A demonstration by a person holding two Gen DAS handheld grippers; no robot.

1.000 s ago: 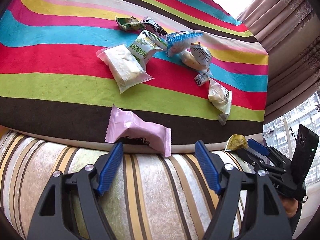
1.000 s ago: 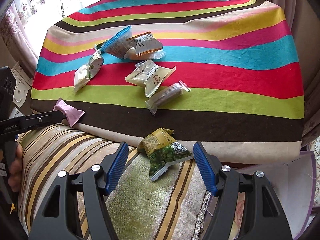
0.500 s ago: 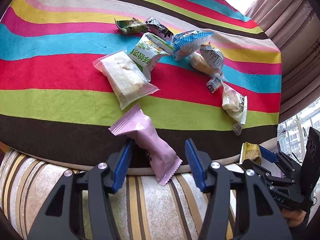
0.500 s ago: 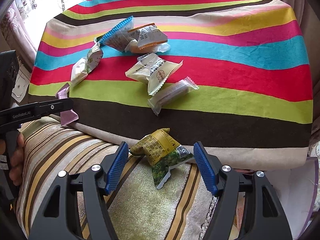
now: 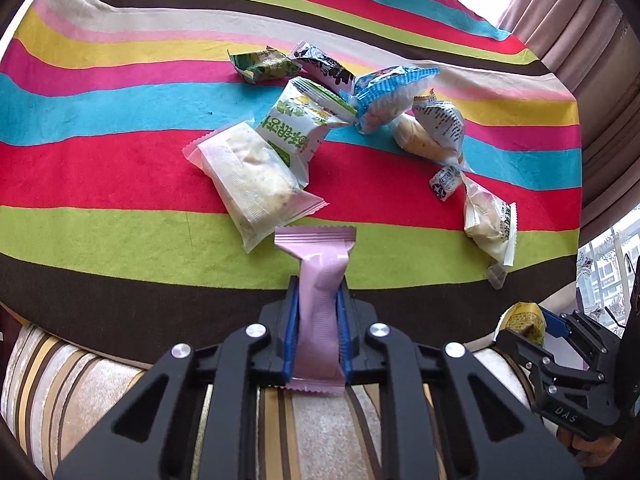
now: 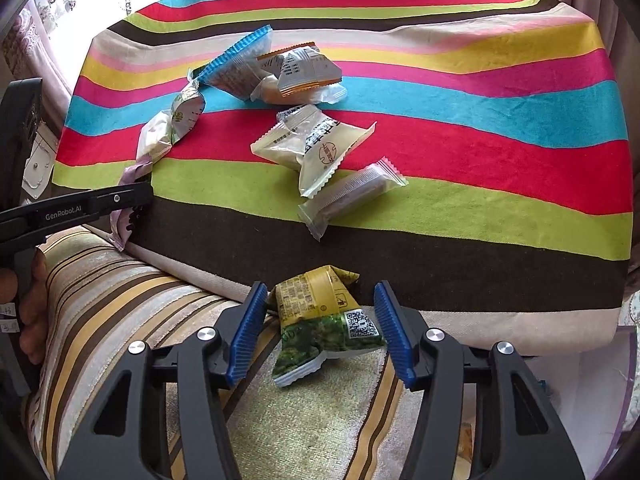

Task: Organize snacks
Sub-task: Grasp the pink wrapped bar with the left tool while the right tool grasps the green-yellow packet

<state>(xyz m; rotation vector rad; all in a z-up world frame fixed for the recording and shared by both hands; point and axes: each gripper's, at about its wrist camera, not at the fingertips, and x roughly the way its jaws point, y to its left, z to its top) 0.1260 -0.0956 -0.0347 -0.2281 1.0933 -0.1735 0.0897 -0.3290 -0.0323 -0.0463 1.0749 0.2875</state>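
- The left gripper (image 5: 318,300) has its blue pads pressed tight on a pink snack packet (image 5: 322,312); the jaws have just been closing, and the packet stands pinched between them, its crimped top edge poking up past the fingertips.
- From the right wrist view the same pink packet (image 6: 132,184) shows at the left edge, hanging over the border of the striped cloth (image 6: 480,128).
- The right gripper (image 6: 320,320) has been narrowing too. A yellow-and-green snack packet (image 6: 324,320) sits between its blue pads; its right corner looks to be touching the right pad, while a sliver of gap shows at the left pad, so the grip is not a firm one.
- That yellow-and-green packet lies on the striped sofa cushion (image 6: 120,300), just at the near edge of the cloth.
- In the left wrist view, the right gripper (image 5: 536,320) appears low at the right with the yellow packet at its tips.
- On the cloth, a loose cluster of snacks lies well beyond both grippers: a pale clear-wrapped cake (image 5: 252,176), a white-and-green packet (image 5: 300,128), a blue-edged packet (image 5: 388,96), a small dark green packet (image 5: 262,64).
- Nearer the right gripper lie a cream packet (image 6: 316,148) and a clear-wrapped bar (image 6: 352,192), overlapping at one end.
- A hand (image 6: 28,304) holds the left gripper's handle.
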